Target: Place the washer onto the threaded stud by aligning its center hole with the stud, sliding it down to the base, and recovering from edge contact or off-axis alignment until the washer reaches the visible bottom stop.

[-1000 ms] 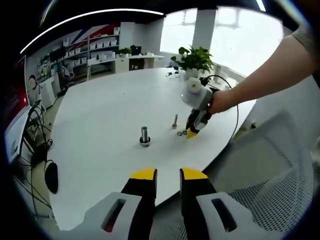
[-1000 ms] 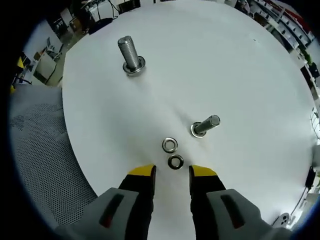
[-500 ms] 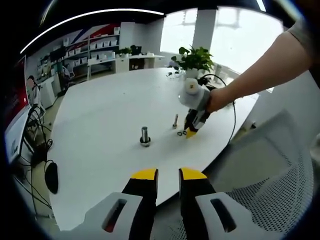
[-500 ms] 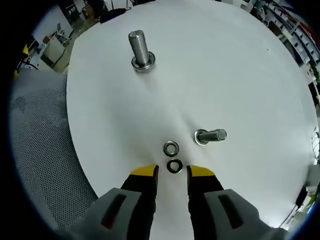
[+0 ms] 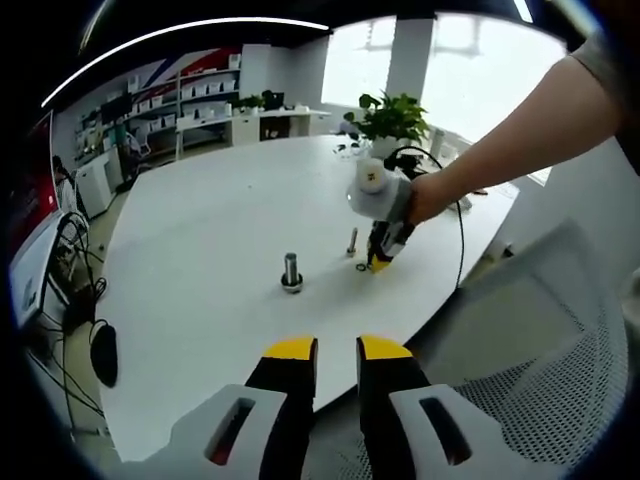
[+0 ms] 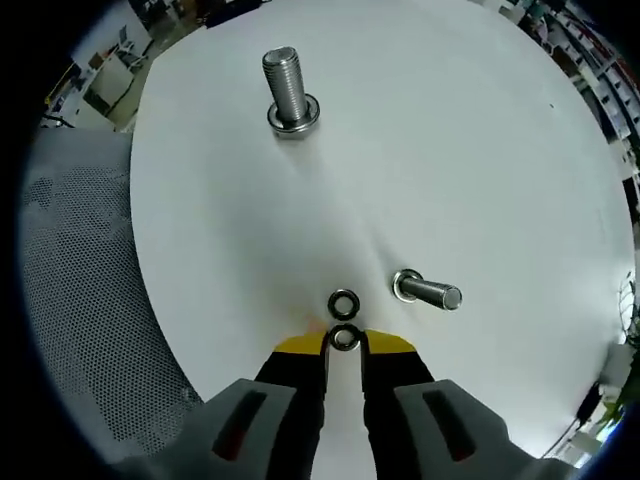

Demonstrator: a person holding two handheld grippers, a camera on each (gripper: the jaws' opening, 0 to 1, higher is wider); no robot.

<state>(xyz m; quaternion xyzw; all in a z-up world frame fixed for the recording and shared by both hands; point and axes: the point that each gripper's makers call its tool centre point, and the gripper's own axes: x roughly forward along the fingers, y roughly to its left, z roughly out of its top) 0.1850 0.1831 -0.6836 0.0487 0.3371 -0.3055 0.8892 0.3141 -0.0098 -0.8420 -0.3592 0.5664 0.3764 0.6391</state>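
The step in hand looks like picking up the washer. In the right gripper view the right tongs [image 6: 344, 343] stand at the desk's [image 6: 480, 150] near edge, yellow tips narrowed around a small dark metal ring washer [image 6: 345, 338]; whether they actually pinch it I cannot tell. A second ring washer [image 6: 344, 302] lies just beyond, beside a slim steel threaded stud [image 6: 428, 292]; a thicker threaded stud [image 6: 288, 92] stands toward the far edge. Next comes a firm pinch, a lift, then centring the hole over a stud. The left gripper view shows the left tongs [image 5: 335, 350] idle, slightly parted and empty, off the desk's edge.
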